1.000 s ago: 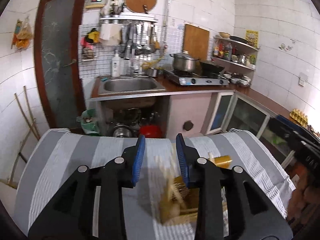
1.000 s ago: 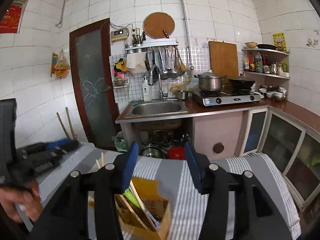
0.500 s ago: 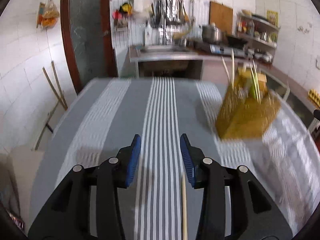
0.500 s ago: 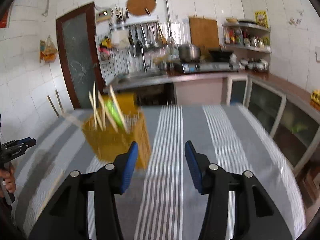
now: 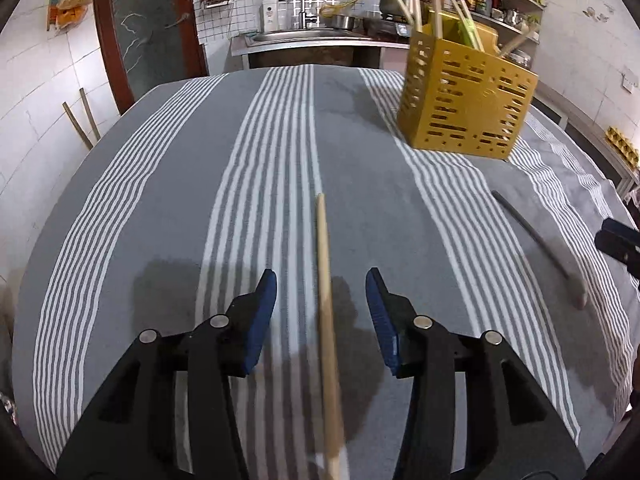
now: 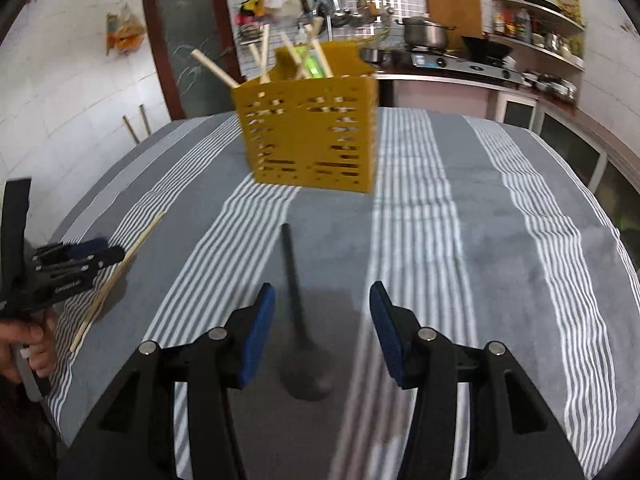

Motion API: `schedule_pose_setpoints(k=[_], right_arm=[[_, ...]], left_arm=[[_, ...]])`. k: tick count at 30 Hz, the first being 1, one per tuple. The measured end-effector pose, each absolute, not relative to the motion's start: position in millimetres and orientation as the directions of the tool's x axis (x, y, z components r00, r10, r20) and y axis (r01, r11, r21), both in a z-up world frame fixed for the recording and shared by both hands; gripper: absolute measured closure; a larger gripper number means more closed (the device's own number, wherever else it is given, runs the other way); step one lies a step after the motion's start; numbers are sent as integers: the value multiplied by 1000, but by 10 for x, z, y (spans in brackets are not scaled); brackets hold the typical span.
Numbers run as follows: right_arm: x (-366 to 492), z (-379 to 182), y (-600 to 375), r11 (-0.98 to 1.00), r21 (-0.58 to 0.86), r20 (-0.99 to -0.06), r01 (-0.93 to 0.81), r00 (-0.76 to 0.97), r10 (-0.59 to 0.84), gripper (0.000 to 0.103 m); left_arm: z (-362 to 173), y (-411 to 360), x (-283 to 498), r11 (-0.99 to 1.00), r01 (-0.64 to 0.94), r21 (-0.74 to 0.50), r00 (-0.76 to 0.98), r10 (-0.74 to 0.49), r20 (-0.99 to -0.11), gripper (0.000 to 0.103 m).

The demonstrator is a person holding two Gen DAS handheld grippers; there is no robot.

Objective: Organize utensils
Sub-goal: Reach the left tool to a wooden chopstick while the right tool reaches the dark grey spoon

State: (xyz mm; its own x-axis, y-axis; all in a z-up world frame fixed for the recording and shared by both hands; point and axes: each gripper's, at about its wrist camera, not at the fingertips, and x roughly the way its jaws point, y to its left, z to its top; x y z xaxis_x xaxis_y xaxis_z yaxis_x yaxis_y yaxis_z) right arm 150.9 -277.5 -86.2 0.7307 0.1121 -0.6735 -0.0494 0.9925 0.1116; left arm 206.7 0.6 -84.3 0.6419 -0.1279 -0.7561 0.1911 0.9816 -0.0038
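A yellow perforated utensil holder (image 5: pixel 464 108) (image 6: pixel 308 136) stands on the striped cloth, with several sticks and a green utensil upright in it. In the left wrist view a wooden stick (image 5: pixel 326 300) lies on the cloth. My left gripper (image 5: pixel 321 284) hangs low over it, jaws opening, stick between the pads and untouched. In the right wrist view a dark long-handled spoon (image 6: pixel 294 292) lies on the cloth. My right gripper (image 6: pixel 321 296) stands open astride it, the pads apart from the handle. Each gripper shows in the other's view: left gripper (image 6: pixel 76 264), right gripper (image 5: pixel 616 242).
The grey cloth with white stripes (image 5: pixel 160 200) covers the whole table. A hand (image 6: pixel 24 344) holds the left gripper at the table's near left edge. Behind the table are a sink counter (image 5: pixel 304 36), a stove with a pot (image 6: pixel 424 36) and a dark door (image 5: pixel 148 28).
Both grippers have sunk toward the table and tipped downward. The left jaws have widened. The stick now lies between the left pads, the dark spoon between the right ones.
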Motion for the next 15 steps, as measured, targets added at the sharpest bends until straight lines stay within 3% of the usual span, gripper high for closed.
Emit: schedule_pose_setpoints(k=[15], right_arm=[[2071, -1080, -2339, 995, 36, -758, -95, 646, 89, 54]], left_arm=[[-1033, -97, 2567, 970, 241, 0, 561, -139, -816, 61]])
